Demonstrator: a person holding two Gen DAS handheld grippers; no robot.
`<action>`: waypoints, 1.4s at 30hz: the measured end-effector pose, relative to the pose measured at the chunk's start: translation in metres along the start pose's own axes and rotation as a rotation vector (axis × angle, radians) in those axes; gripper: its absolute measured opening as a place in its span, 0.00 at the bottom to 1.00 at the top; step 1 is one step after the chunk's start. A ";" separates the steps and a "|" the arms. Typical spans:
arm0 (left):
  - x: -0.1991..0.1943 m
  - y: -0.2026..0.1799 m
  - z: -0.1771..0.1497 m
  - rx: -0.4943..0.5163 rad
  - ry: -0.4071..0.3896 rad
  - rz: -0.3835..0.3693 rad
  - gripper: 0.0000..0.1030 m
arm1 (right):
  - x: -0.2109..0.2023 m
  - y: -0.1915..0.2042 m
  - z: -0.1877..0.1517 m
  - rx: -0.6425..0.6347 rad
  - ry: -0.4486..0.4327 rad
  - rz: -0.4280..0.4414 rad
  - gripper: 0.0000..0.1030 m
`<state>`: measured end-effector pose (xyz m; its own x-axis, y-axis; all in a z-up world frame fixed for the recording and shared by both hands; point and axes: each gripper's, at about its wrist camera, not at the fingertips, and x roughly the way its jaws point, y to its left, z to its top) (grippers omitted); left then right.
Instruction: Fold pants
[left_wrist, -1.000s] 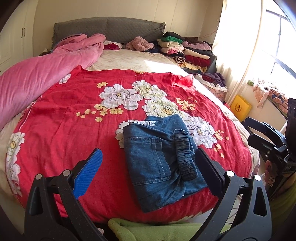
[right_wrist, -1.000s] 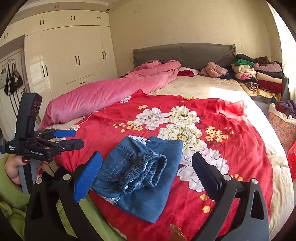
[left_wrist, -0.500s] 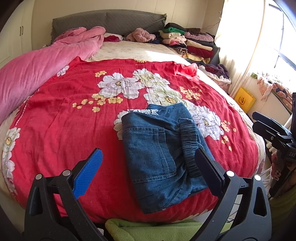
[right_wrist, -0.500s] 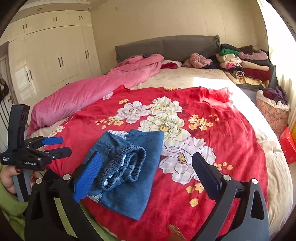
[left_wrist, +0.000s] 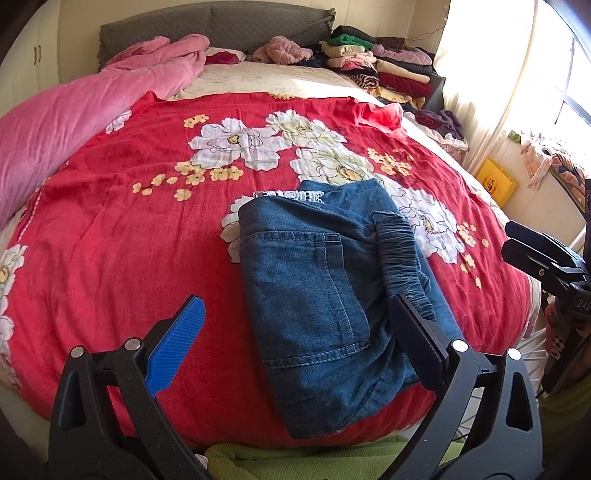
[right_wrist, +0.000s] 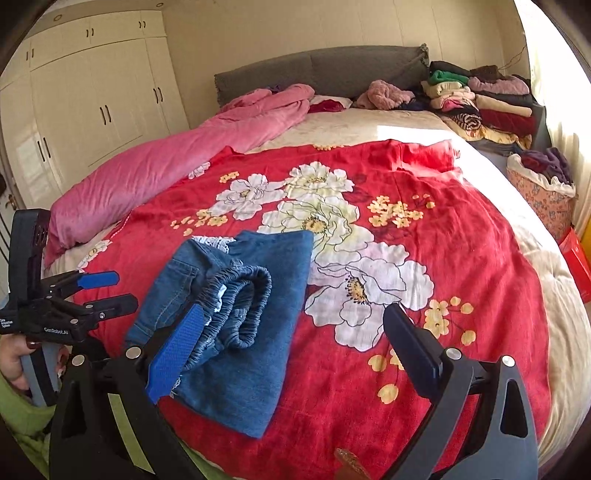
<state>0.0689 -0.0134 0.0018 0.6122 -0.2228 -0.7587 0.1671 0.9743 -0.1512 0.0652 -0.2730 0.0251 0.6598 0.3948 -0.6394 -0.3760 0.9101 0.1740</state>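
The blue denim pants (left_wrist: 325, 291) lie folded in a compact rectangle on the red flowered bedspread (left_wrist: 122, 221) near the bed's front edge. Their elastic waistband is rolled on top at the right side. In the right wrist view the pants (right_wrist: 243, 317) lie at the lower left. My left gripper (left_wrist: 295, 328) is open and empty, hovering just before the pants. My right gripper (right_wrist: 291, 332) is open and empty, above the bedspread (right_wrist: 461, 236) beside the pants. Each gripper also shows in the other's view, the left gripper (right_wrist: 99, 291) open at the left and the right gripper (left_wrist: 539, 251) at the far right edge.
A pink duvet (left_wrist: 74, 110) lies rolled along the left side. Stacks of folded clothes (left_wrist: 384, 70) sit at the headboard's right. A basket of clothes (right_wrist: 543, 181) stands right of the bed. White wardrobes (right_wrist: 92, 110) line the left wall.
Both grippers have drifted slightly toward the bed and stayed open. The pants have not moved.
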 end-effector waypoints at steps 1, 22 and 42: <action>0.003 0.001 0.000 -0.001 0.005 -0.001 0.91 | 0.003 -0.001 -0.001 0.003 0.006 -0.003 0.94; 0.064 0.015 0.005 -0.041 0.080 -0.055 0.91 | 0.087 -0.013 -0.007 0.083 0.204 0.089 0.64; 0.057 0.003 0.043 -0.053 -0.008 -0.114 0.43 | 0.097 0.021 0.036 -0.043 0.081 0.238 0.10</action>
<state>0.1373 -0.0250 -0.0152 0.5976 -0.3327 -0.7295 0.1954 0.9428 -0.2700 0.1449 -0.2111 -0.0063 0.4959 0.5841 -0.6425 -0.5430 0.7860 0.2955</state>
